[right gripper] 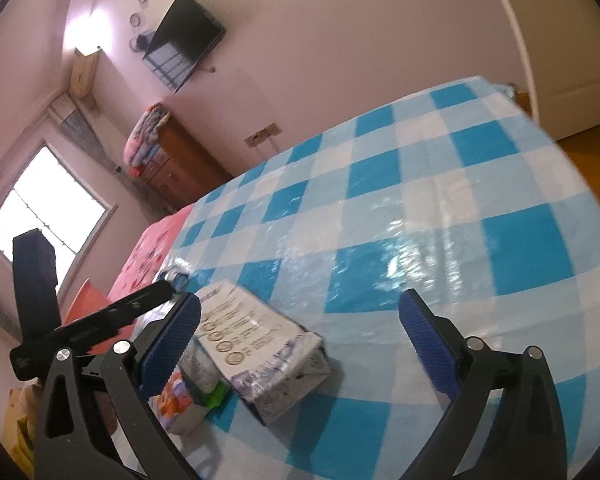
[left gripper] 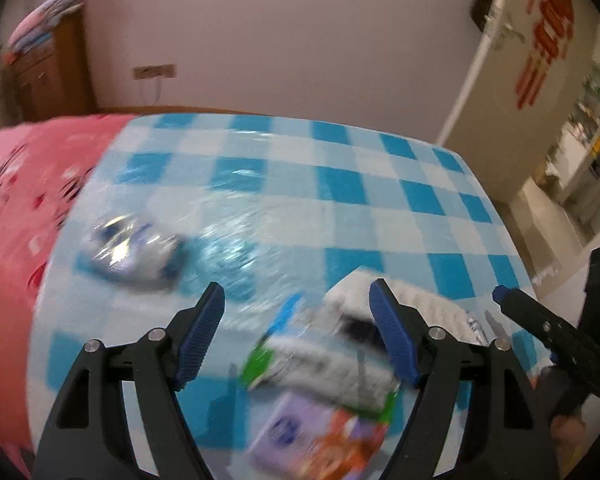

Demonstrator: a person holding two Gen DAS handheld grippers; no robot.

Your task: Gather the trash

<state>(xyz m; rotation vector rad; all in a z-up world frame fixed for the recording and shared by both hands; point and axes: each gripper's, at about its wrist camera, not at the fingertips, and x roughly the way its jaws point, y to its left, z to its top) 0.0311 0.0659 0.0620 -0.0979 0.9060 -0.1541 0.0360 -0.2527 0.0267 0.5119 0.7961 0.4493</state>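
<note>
Both claws hang spread and empty over the blue-checked tabletop (right gripper: 440,208). The left claw (left gripper: 298,336), low in its frame, hovers above blurred trash: a white carton (left gripper: 380,320) and a purple packet (left gripper: 316,436), with a crumpled wrapper (left gripper: 132,248) at centre left. The right claw (right gripper: 300,344) frames the carton (right gripper: 256,344) at lower left.

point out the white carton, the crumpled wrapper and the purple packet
white carton (right gripper: 256,344): right wrist view, on its printed top face
crumpled wrapper (left gripper: 130,250): left wrist view, on its shiny middle
purple packet (left gripper: 300,436): left wrist view, on its purple front
</note>
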